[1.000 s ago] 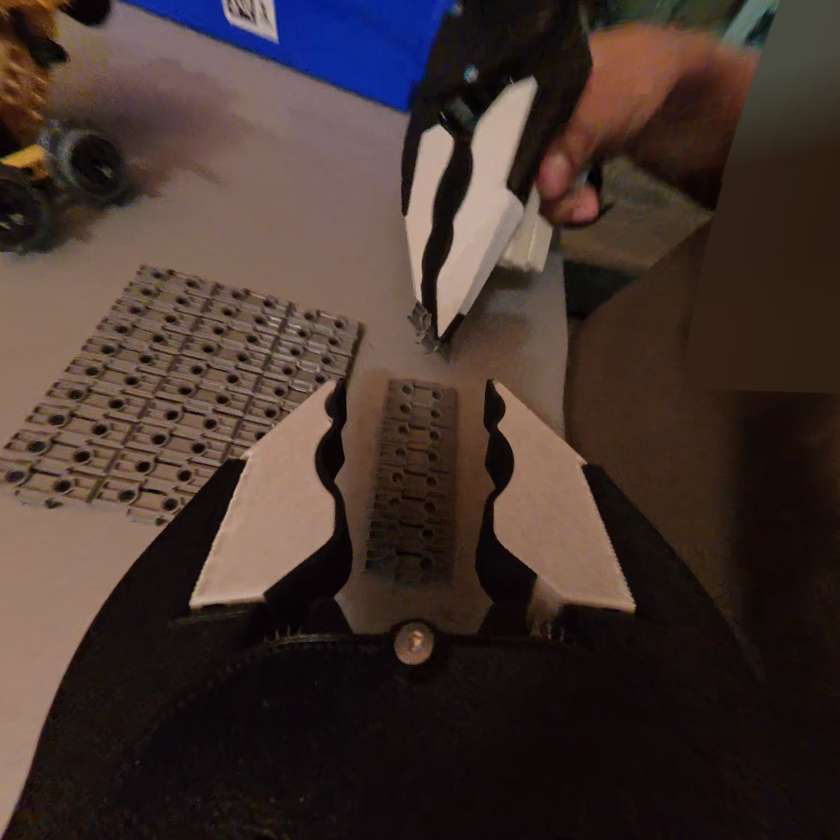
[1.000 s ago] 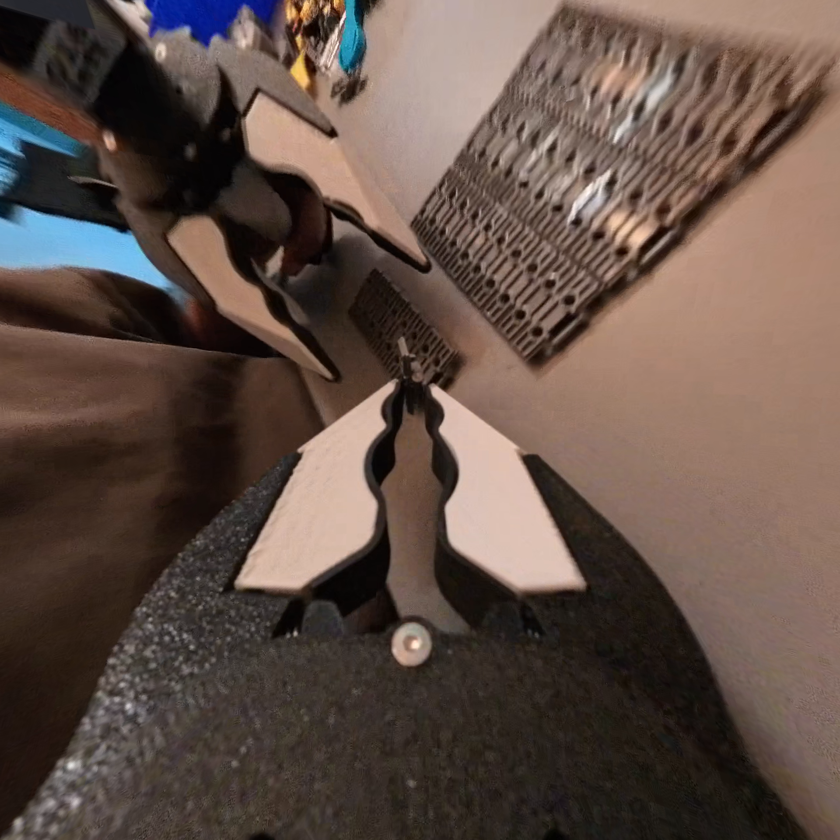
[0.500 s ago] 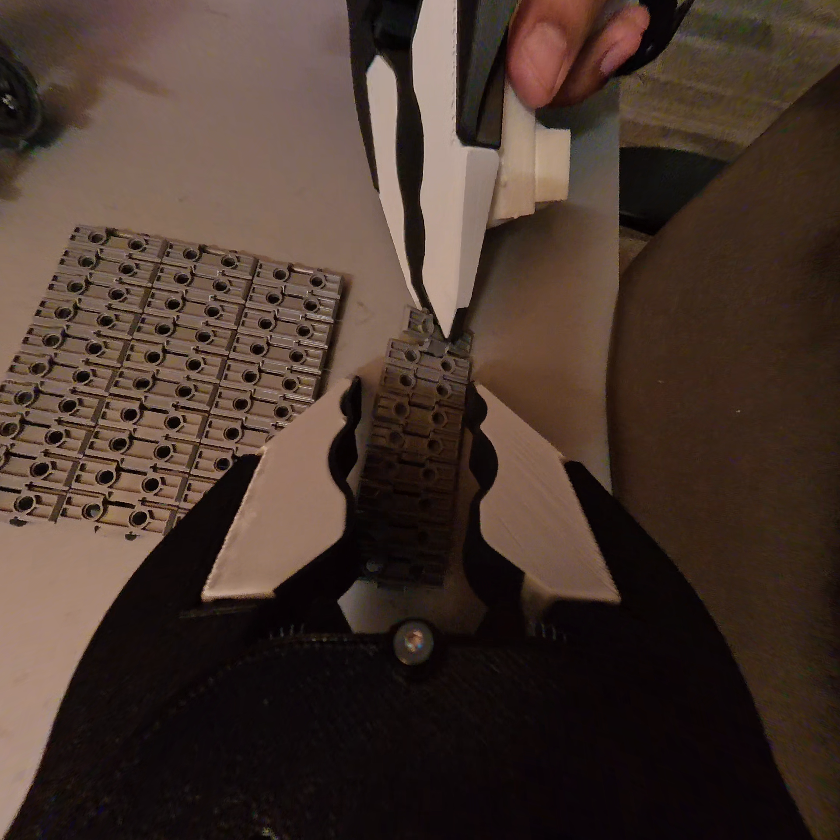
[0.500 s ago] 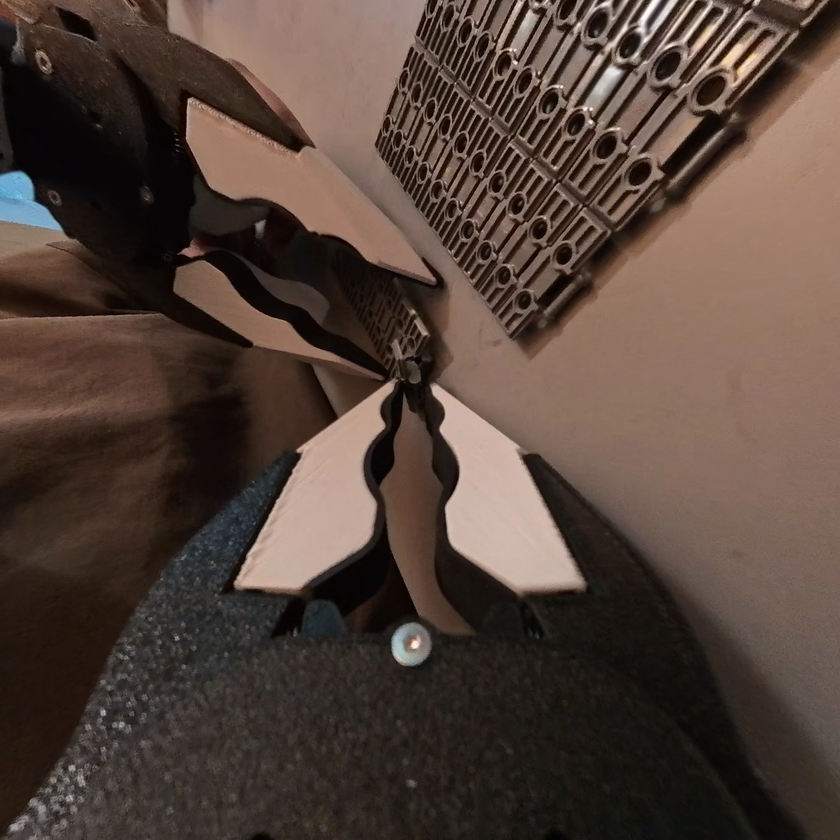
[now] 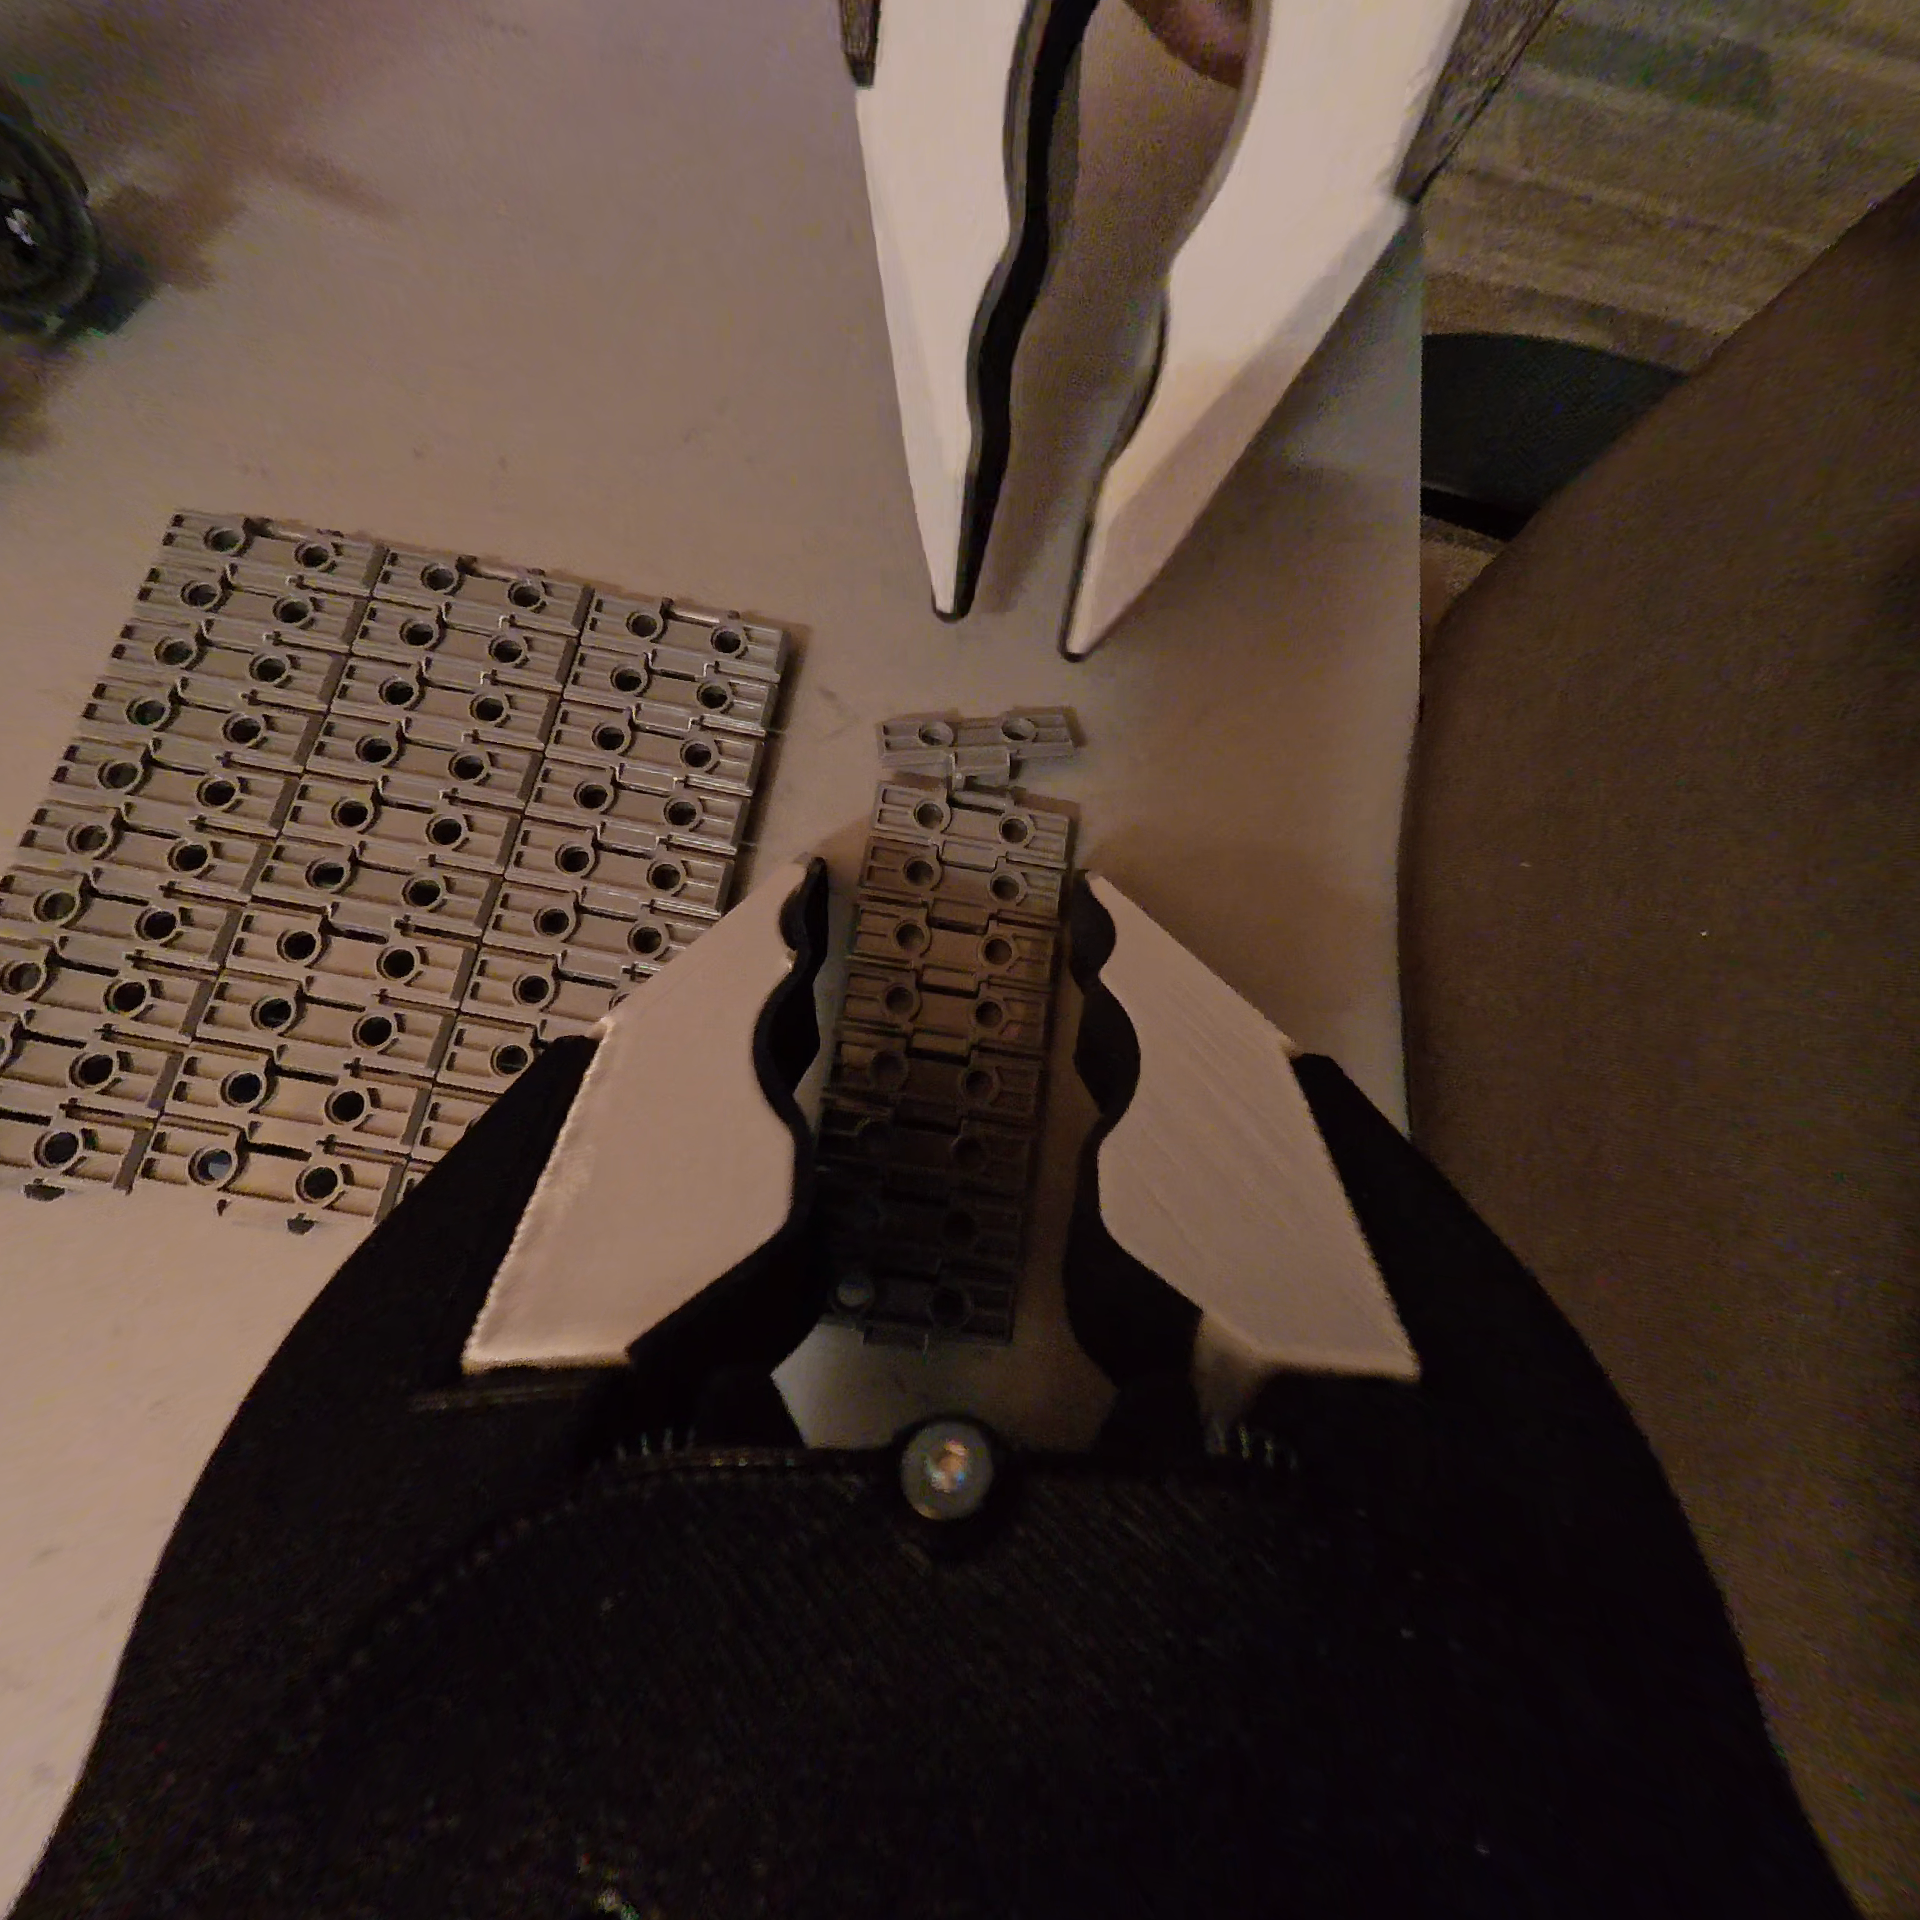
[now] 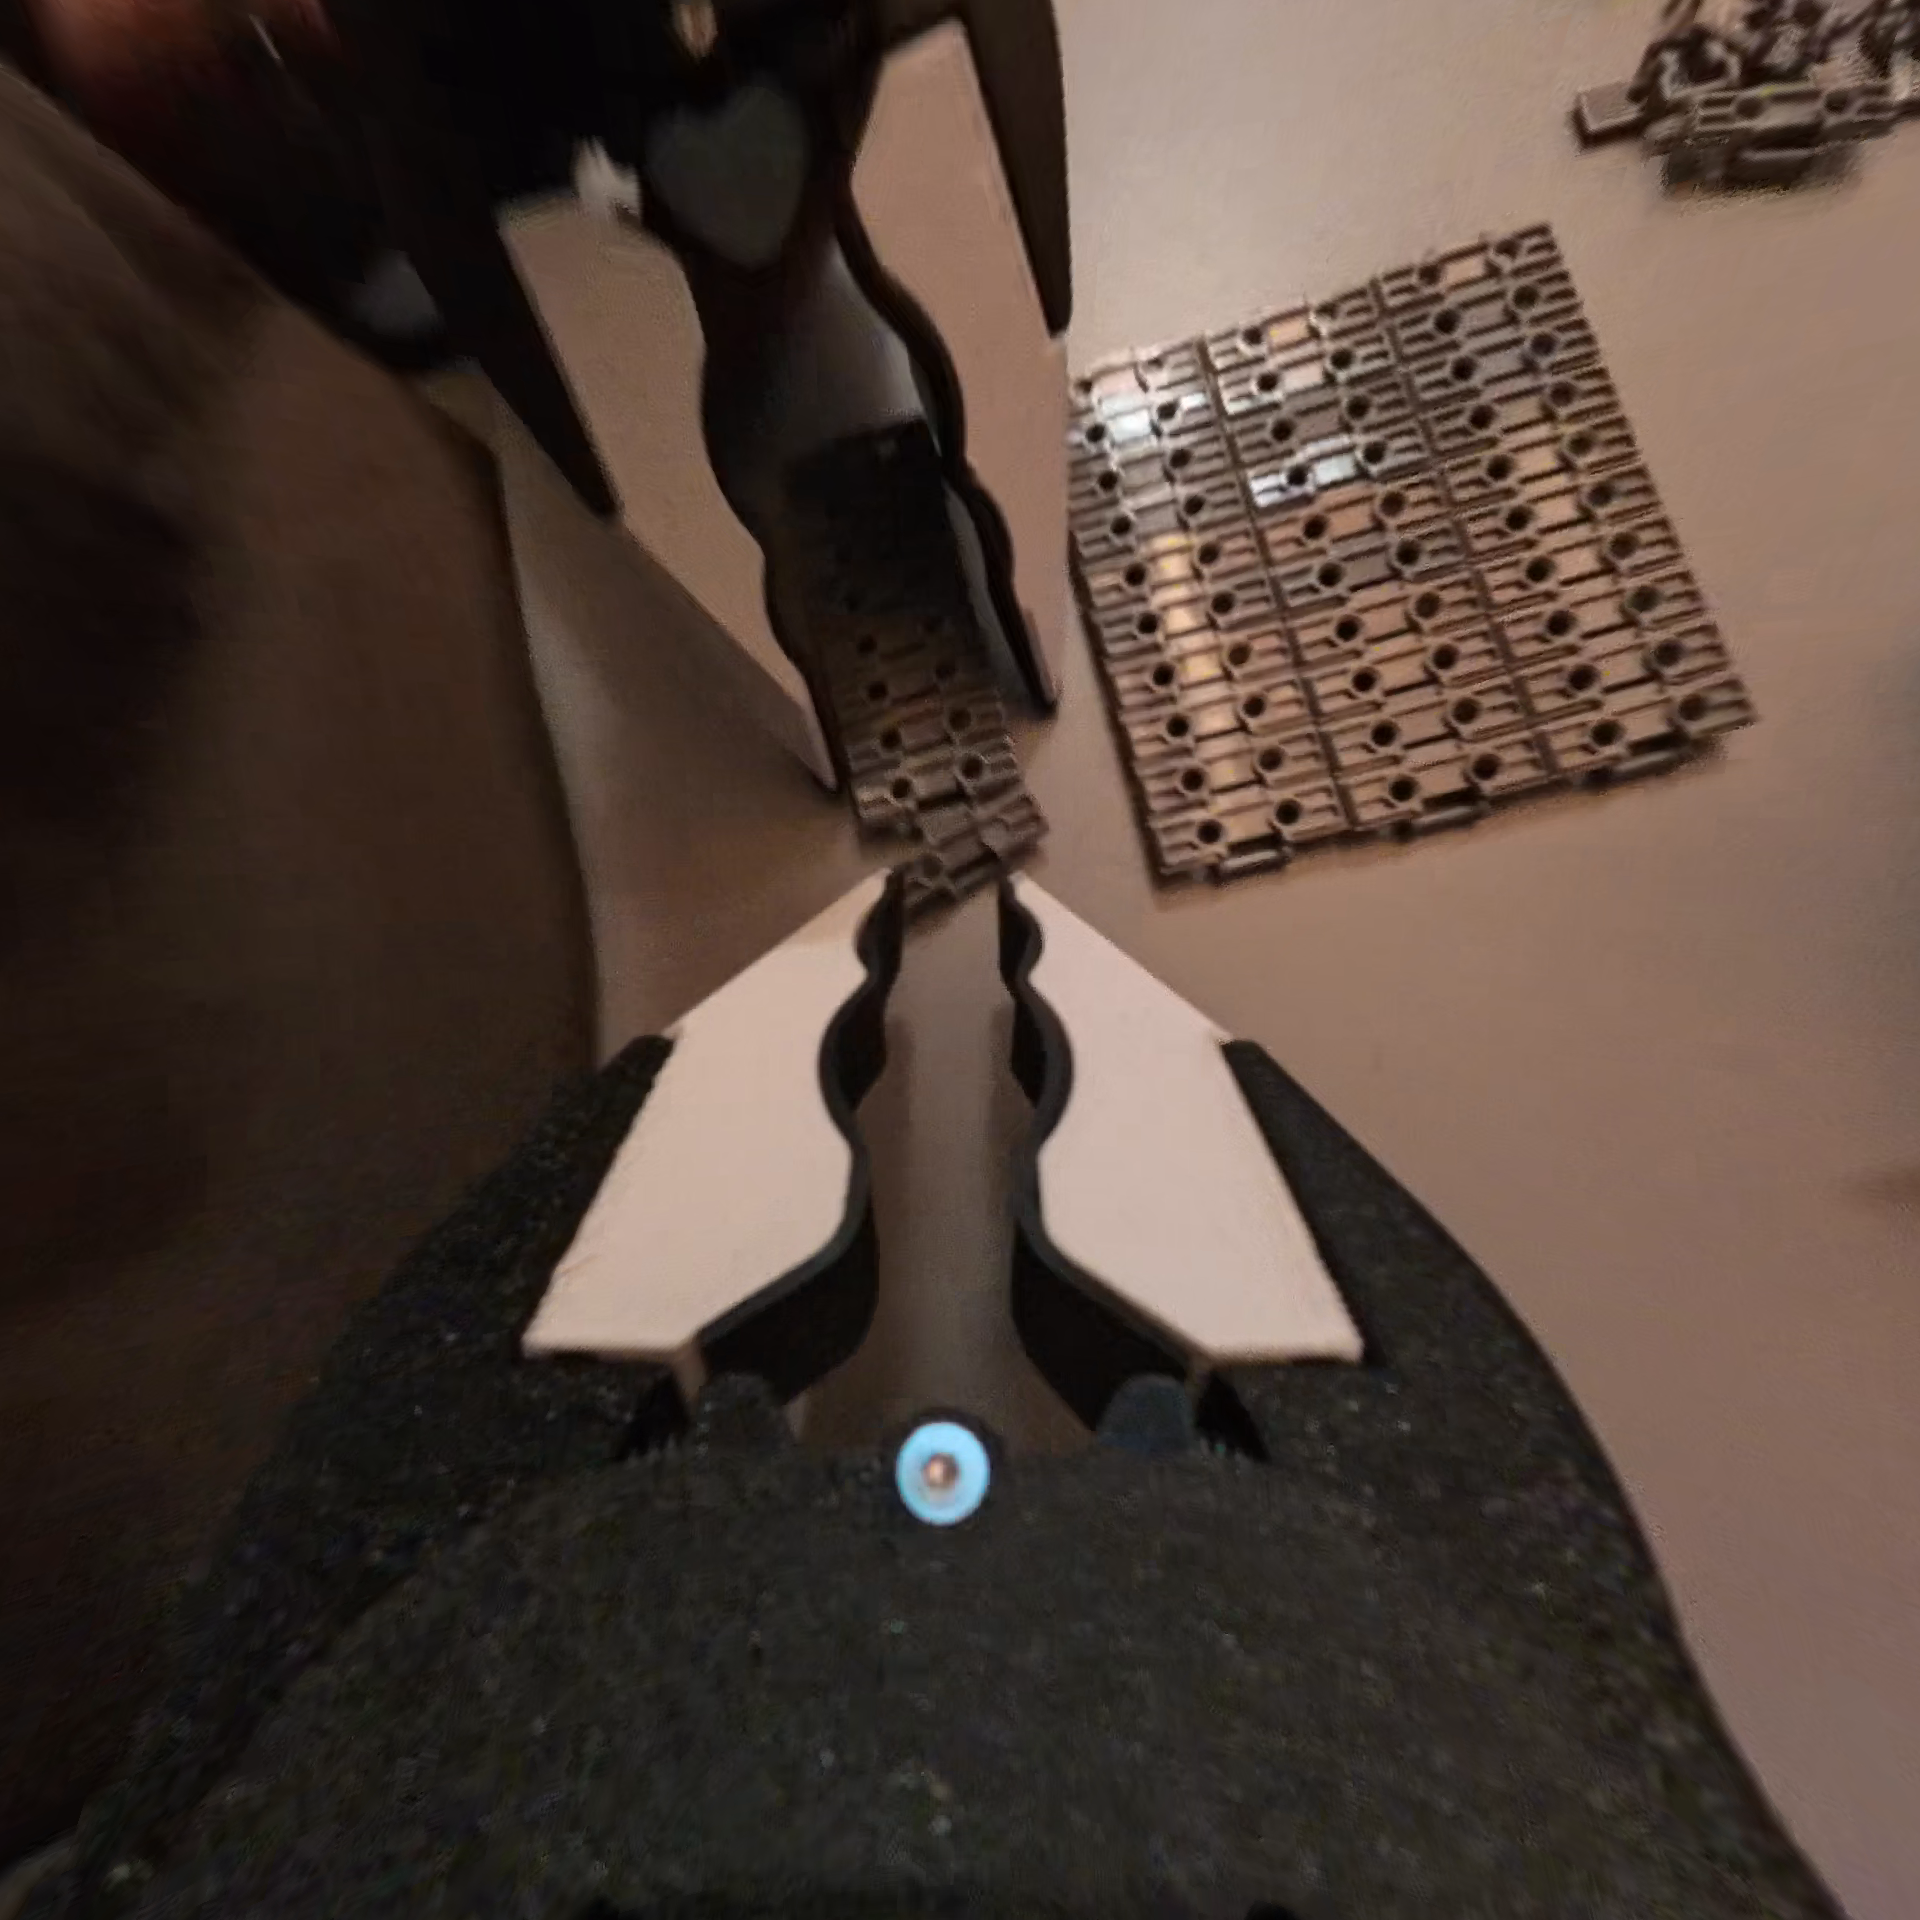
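Observation:
My left gripper (image 5: 951,883) is shut on a narrow strip of grey track links (image 5: 951,1039), its fingers pressing both long sides as it lies flat on the table. A single loose grey link (image 5: 977,743) lies slightly askew at the strip's far end, its peg at the last link. My right gripper (image 6: 948,888) is a little open and empty. It hovers just beyond that link and points down at it, and it also shows in the left wrist view (image 5: 1013,632). The strip also shows in the right wrist view (image 6: 935,769), which is blurred.
A wide mat of joined grey links (image 5: 395,862) lies left of the strip, also in the right wrist view (image 6: 1382,603). A toy's black wheel (image 5: 31,229) is at far left. A pile of dark parts (image 6: 1766,94) lies beyond. The table edge (image 5: 1413,727) and brown clothing (image 5: 1662,987) are close on the right. Some 5 cm of space lies between my two pairs of fingers.
My right gripper opened, let go of the single link at the strip's end and drew back. My left gripper closed on the strip's sides and stays there.

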Available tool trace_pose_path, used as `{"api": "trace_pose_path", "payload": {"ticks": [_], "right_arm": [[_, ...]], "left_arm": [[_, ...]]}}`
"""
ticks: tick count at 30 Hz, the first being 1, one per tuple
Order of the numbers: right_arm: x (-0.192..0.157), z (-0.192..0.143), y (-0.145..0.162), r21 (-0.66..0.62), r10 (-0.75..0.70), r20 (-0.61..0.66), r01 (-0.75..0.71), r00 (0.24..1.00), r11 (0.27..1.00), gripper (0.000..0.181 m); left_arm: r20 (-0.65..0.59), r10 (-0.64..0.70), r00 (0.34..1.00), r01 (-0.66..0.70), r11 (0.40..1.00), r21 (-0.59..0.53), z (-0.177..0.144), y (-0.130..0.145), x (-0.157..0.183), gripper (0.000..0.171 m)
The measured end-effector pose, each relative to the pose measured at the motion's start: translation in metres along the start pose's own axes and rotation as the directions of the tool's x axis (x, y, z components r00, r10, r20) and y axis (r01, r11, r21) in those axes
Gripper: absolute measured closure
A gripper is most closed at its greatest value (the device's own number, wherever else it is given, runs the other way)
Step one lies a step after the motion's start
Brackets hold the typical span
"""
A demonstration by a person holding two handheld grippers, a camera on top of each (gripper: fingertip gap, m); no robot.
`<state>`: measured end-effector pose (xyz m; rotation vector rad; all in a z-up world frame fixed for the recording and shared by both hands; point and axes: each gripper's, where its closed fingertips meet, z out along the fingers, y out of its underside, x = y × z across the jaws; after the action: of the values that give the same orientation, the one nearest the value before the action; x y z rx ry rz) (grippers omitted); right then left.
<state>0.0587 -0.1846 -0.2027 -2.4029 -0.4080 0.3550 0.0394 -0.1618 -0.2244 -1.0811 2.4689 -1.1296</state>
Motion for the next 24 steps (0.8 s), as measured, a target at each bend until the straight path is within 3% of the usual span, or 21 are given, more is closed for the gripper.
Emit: {"api": "trace_pose_path", "payload": {"ticks": [3, 8, 15, 18, 21, 24], "right_arm": [[0.010, 0.006, 0.011, -0.054, -0.023, -0.032, 0.021, 0.999, 0.998, 0.175], [0.012, 0.013, 0.005, 0.006, -0.025, -0.017, 0.025, 1.000, 1.000, 0.175], [0.006, 0.018, 0.005, -0.002, -0.044, 0.001, 0.044, 0.999, 0.999, 0.174], [0.005, 0.013, -0.001, 0.005, -0.056, -0.014, 0.056, 0.998, 0.998, 0.165], [-0.003, 0.009, -0.010, 0.032, -0.107, -0.004, 0.107, 0.994, 0.994, 0.142], [-0.002, 0.014, -0.006, -0.015, -0.155, -0.010, 0.154, 0.988, 0.988, 0.132]], "left_arm": [[0.010, 0.003, 1.000, -0.003, 1.000, -0.002, 0.000, 0.000, -0.001, 0.129], [0.012, 0.001, 1.000, -0.001, 1.000, -0.002, 0.000, 0.000, -0.001, 0.131], [0.010, 0.004, 1.000, -0.004, 1.000, -0.003, 0.001, 0.000, -0.001, 0.130], [0.011, 0.004, 1.000, -0.004, 1.000, -0.003, 0.001, 0.000, -0.001, 0.131], [0.009, 0.004, 1.000, -0.004, 1.000, -0.003, 0.001, 0.000, -0.001, 0.130], [0.007, 0.005, 1.000, -0.005, 1.000, -0.004, 0.001, 0.000, 0.000, 0.130]]}}
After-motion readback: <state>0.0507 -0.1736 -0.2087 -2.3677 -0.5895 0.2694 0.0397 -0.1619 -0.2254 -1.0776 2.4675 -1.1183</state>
